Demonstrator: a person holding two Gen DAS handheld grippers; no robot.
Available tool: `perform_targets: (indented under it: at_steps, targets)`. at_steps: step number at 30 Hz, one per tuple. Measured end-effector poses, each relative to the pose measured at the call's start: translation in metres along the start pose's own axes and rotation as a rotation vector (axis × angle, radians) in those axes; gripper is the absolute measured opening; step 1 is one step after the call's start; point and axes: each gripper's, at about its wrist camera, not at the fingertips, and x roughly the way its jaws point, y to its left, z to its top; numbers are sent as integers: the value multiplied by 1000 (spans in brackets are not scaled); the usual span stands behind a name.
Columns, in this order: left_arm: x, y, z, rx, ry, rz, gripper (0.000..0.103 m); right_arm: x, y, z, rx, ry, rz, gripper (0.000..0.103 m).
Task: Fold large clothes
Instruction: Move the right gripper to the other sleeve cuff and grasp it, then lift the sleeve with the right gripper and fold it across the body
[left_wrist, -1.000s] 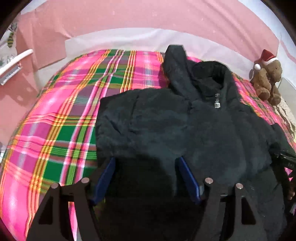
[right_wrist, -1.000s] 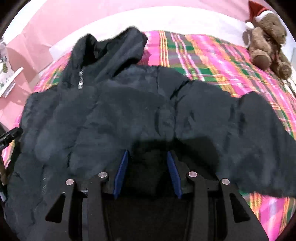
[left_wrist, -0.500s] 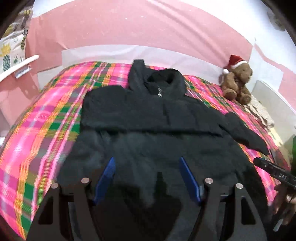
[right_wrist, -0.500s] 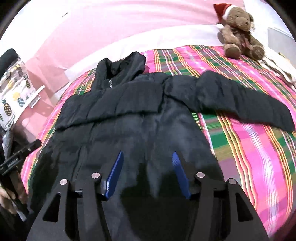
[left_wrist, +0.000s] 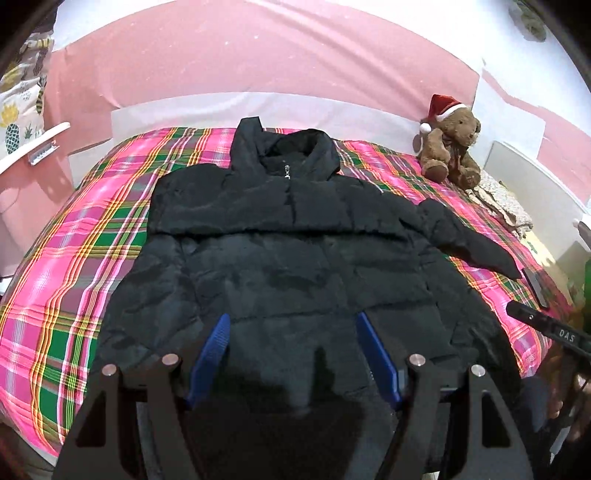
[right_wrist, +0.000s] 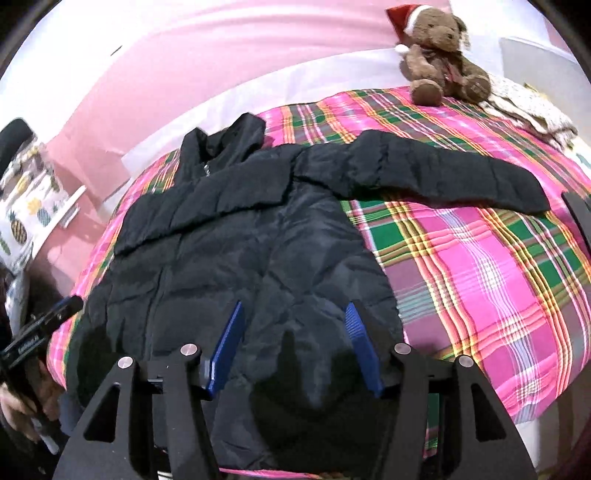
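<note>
Jacket (left_wrist: 295, 266) lies flat on the plaid bed (left_wrist: 74, 266), hood at 12 o'clock. Left gripper (left_wrist: 295, 354) and right gripper (right_wrist: 293, 347) both gape, holding nothing.

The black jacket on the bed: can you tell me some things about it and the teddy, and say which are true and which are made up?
1. The black jacket lies spread on a plaid blanket. True.
2. The teddy bear wears a blue hat. False: its hat is red and white.
3. One sleeve stretches out to the side, toward the teddy's end. True.
4. The right claw is squeezing the jacket. False: its jaws stand open, gripping nothing.
5. The teddy sits on the jacket. False: it sits apart, near the bed's far corner.
</note>
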Motion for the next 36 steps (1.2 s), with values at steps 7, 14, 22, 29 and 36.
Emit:
perform_targets:
  at_steps: [7, 14, 22, 29, 36]
  targets:
    - [11, -2, 2, 0, 17, -3, 73, 6, -28, 3, 70, 12, -16, 58]
    - [33, -1, 21, 13, 15, 10, 73, 20, -75, 26, 160, 2, -71, 58]
    - [76, -1, 52, 35, 29, 37, 73, 62, -150, 67, 290, 21, -146, 58]
    - [117, 2, 64, 37, 40, 68, 73, 113, -219, 90, 447, 39, -140, 59]
    - [155, 9, 43, 1, 130, 73, 73, 130, -264, 108, 623, -82, -71, 58]
